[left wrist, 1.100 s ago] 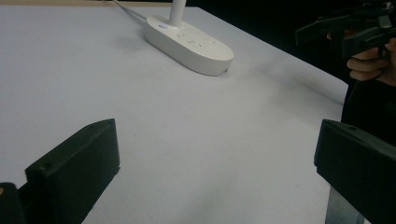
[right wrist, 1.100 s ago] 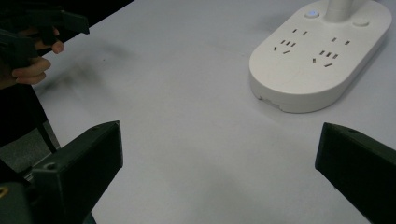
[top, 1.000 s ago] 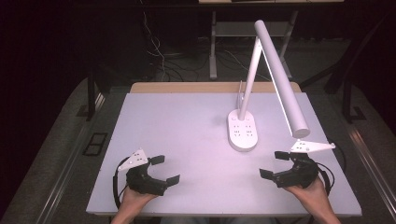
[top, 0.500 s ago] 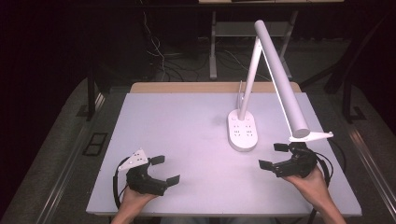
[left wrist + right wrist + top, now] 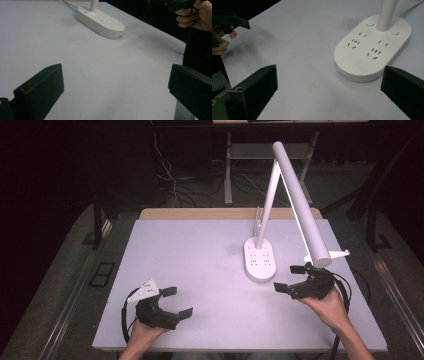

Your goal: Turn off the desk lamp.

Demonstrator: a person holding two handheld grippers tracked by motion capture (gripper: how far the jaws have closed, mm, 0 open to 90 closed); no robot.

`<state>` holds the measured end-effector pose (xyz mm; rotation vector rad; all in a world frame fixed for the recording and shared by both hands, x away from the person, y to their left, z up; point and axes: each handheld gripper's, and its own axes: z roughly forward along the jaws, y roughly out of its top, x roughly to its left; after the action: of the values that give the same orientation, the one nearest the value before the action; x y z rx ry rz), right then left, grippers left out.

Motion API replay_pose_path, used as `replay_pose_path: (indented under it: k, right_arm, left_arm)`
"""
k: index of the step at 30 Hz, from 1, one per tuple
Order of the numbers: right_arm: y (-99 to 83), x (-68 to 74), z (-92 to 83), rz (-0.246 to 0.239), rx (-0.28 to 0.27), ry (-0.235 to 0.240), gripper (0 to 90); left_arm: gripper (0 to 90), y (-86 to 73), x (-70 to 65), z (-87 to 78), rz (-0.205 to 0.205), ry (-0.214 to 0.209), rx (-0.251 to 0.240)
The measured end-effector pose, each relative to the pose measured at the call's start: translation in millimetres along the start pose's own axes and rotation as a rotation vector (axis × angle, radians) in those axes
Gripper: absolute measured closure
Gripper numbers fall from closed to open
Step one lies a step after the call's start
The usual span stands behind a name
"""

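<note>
Standing toward the far right of the pale lilac-grey table top (image 5: 200, 265) is a white folding desk lamp (image 5: 295, 195), its slim post rising from a white oval base (image 5: 259, 260) and its long tubular head sloping down toward the right edge. The base doubles as a power strip: the right gripper view shows two groups of socket slots on it, a small round button lit blue (image 5: 369, 24) to the left of the post and a plain white round button (image 5: 394, 32) to the right. A white cord leaves the far end of the base toward the back of the table.

The left gripper (image 5: 172, 301), black with a grey three-cornered plate on top, sits near the front left of the table in the person's left hand (image 5: 142, 332). Its jaws are spread wide with nothing between them; its own view looks across bare table toward the base, well apart from it.

The right gripper (image 5: 289, 278), also black, is held by the right hand (image 5: 330, 307) just right of the base, below the tip of the lamp head. Its jaws are likewise spread wide and grip nothing. It seems to be raised off the table, though the views do not settle that. In its own view the base lies ahead between the jaws, nearer the right one, not touched.
</note>
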<state>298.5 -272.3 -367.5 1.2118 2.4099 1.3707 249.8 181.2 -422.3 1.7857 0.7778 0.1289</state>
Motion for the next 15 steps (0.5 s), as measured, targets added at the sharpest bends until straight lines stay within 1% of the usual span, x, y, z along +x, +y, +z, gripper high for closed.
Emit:
replay_pose_path:
  k: [5, 10, 15]
  right_arm:
    - [11.0, -1.9, 2.6, -0.020, 0.005, 0.001, 0.9]
    - [24.7, -4.4, 5.1, -0.028, 0.008, -0.004, 0.9]
    - [31.7, -7.8, 8.3, -0.027, 0.010, -0.007, 0.9]
  left_arm:
    - [0.0, 0.1, -0.3, -0.1, -0.003, -0.001, -0.004]
    - [0.0, 0.3, -0.1, -0.2, -0.002, -0.002, -0.003]
    - [0.0, 0.4, 0.5, -1.0, -0.001, 0.002, -0.008]
